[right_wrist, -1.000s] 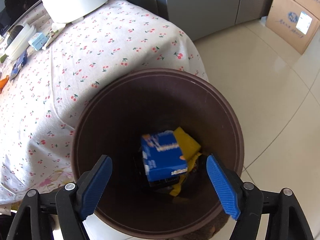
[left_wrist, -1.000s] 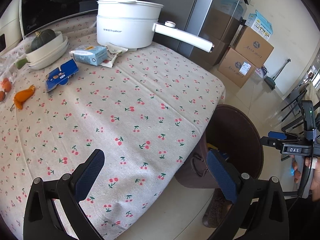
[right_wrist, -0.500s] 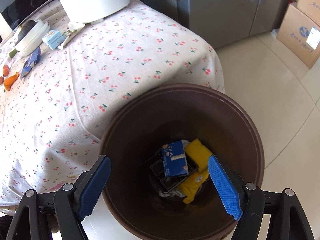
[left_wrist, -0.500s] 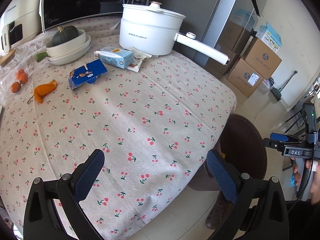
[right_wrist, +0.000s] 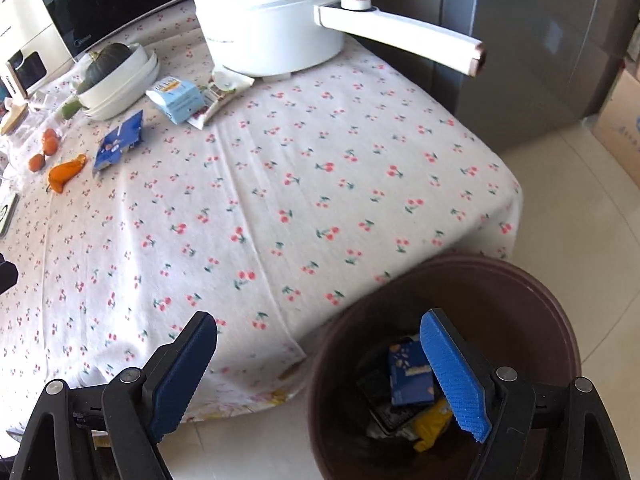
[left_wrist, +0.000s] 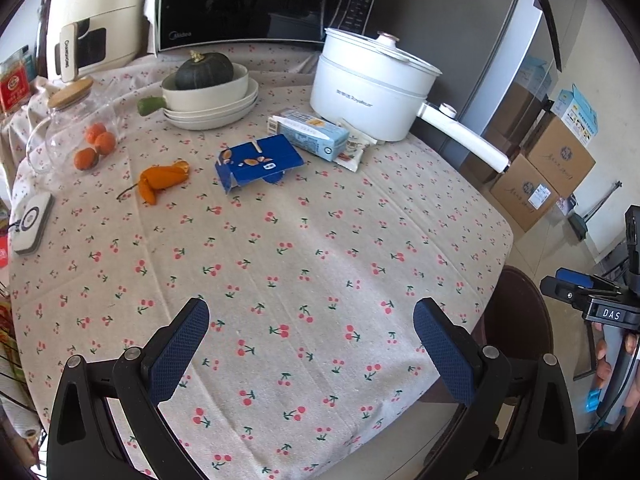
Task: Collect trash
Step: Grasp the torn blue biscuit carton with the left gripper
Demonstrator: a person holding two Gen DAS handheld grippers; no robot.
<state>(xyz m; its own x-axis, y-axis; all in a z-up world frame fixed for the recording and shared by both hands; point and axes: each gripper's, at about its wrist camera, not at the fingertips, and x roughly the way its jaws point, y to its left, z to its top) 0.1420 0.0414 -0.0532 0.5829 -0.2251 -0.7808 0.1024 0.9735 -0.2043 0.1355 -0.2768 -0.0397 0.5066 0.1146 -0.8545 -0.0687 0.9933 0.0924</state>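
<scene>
Now, right gripper (right_wrist: 318,374) spread wide, nothing between the blue pads, jaws just been opening further. Left pad (right_wrist: 182,372) over the cherry-print tablecloth (right_wrist: 280,184), right pad over the mouth of the round dark-brown plastic bin (right_wrist: 532,300) standing on the tiled floor just beside the table edge. Down inside the bin, just left of the right pad: dark-blue snack box (right_wrist: 408,374) lying on black packaging, yellow wrapper (right_wrist: 430,426) below it (all released, none touched).

Left gripper (left_wrist: 312,350) likewise wide apart and empty, both pads above bare cloth. Well ahead of its fingers, roughly between them: flattened dark-blue cardboard carton (left_wrist: 258,162) on the cloth. Just beyond it, toward the right finger's side, light-blue milk carton (left_wrist: 310,132) lying flat, touching a white crumpled wrapper (left_wrist: 354,150) tucked by the white lidded electric pot with long handle (left_wrist: 370,88). Ahead of the left finger: orange peel scrap (left_wrist: 162,180), then three small oranges (left_wrist: 94,148) in a clear glass jar lying on its side. Farther back: dark-green squash (left_wrist: 204,72) in stacked cream bowls, black microwave (left_wrist: 256,0) behind.

Far right of the left-wrist view: person's hand (left_wrist: 616,356) on the right gripper's handle, beyond the right finger, near the bin.
</scene>
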